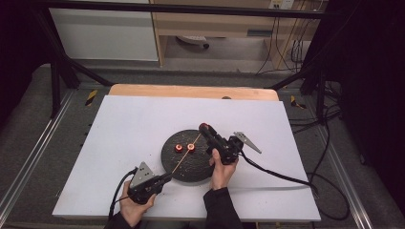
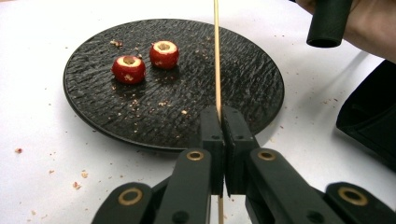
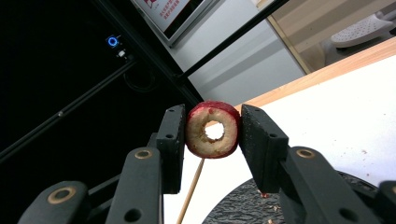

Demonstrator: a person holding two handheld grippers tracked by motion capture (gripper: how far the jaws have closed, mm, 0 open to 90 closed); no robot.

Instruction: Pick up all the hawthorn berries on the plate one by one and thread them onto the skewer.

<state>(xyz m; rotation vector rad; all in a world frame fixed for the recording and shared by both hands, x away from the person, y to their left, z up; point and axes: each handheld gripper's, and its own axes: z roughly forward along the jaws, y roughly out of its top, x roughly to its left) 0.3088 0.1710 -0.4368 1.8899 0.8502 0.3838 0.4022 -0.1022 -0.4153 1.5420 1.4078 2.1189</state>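
Left gripper (image 2: 219, 116) clamps wooden skewer (image 2: 216, 56) above black plate (image 2: 243, 79); two cored red fruits (image 2: 129, 69) rest there.

White-covered table (image 1: 143, 124) is carrying a dark round plate (image 1: 191, 164), lying just ahead of the left gripper (image 1: 165, 179); reddish crumbs (image 2: 77, 179) are lying beside it.
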